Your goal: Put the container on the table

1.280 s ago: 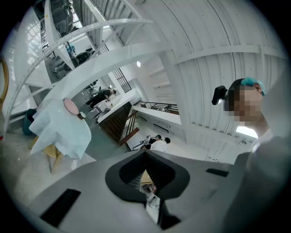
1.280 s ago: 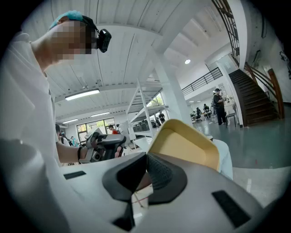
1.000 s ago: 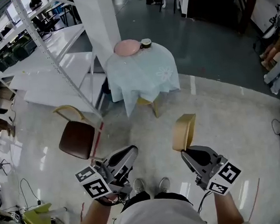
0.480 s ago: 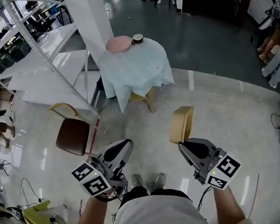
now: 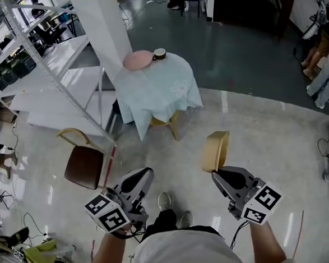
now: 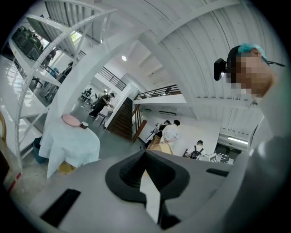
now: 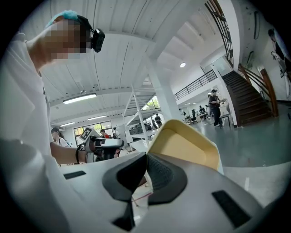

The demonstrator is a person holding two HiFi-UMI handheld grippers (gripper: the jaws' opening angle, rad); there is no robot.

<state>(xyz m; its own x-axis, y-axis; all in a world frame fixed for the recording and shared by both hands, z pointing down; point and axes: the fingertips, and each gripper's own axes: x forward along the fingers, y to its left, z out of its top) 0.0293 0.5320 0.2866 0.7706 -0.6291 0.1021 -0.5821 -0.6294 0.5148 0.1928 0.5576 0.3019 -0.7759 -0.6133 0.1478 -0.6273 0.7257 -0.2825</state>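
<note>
My right gripper (image 5: 218, 172) is shut on the edge of a tan shallow container (image 5: 215, 150), which stands on its side above the floor; in the right gripper view the container (image 7: 186, 145) rises just past the closed jaws of that gripper (image 7: 146, 159). My left gripper (image 5: 146, 173) is shut with nothing in it, and the left gripper view shows its jaws pressed together on that gripper (image 6: 145, 157). The round table (image 5: 150, 92) under a pale blue cloth stands ahead, with a pink plate (image 5: 136, 59) and a small cup (image 5: 159, 54) at its far edge.
A brown chair (image 5: 83, 163) stands on the floor at the left. White metal shelving (image 5: 53, 68) and a white pillar (image 5: 109, 22) lie left of the table. Cables and a yellow-green item (image 5: 41, 260) are at the lower left. Several people stand in the hall.
The view has drifted a little, so the table sits slightly lower and nearer. One foot has stepped forward. Both grippers keep their pose, the right one holding the container.
</note>
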